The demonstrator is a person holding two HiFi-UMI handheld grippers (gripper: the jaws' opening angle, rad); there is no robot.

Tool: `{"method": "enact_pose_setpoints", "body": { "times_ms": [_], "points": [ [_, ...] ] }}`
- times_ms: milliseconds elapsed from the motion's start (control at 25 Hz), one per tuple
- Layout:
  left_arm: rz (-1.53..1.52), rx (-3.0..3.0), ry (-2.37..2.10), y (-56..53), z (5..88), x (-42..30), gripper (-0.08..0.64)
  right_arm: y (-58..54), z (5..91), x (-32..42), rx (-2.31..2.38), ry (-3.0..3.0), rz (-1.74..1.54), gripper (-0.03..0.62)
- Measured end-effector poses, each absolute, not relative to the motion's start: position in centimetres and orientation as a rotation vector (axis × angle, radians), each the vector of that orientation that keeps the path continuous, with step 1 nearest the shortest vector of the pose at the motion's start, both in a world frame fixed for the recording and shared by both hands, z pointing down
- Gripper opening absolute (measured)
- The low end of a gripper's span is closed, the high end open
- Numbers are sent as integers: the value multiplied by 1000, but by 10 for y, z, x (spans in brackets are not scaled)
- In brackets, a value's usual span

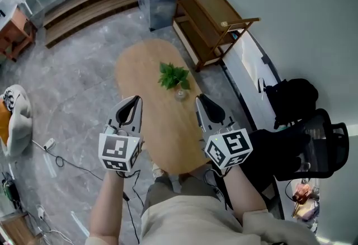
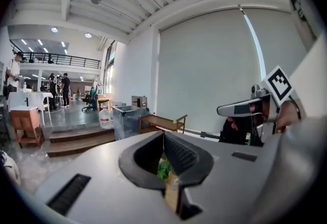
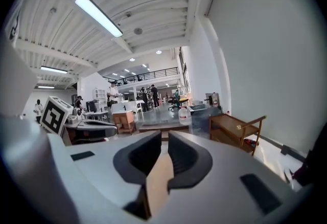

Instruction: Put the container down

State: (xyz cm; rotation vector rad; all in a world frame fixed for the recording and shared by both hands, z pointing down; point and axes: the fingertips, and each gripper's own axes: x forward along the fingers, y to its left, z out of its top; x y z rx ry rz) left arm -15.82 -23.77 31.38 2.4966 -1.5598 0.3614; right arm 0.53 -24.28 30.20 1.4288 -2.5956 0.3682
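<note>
Since left gripper [image 1: 135, 99] and right gripper [image 1: 199, 98] are pressed together, empty, I'd steer clear of the potted plant [image 1: 174, 77] ahead.

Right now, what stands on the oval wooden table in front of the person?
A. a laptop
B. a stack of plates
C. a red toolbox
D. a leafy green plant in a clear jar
D: the head view shows a green plant in a jar as the only thing on the table.
</note>
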Motion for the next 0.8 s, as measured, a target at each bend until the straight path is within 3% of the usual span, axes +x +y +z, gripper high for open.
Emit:
{"method": "enact_pose_setpoints", "body": {
  "times_ms": [800],
  "points": [
    [321, 2559, -1609, -110, 234, -163, 8, -131, 199, -4, 1184, -2631, 1, 0]
  ]
}}
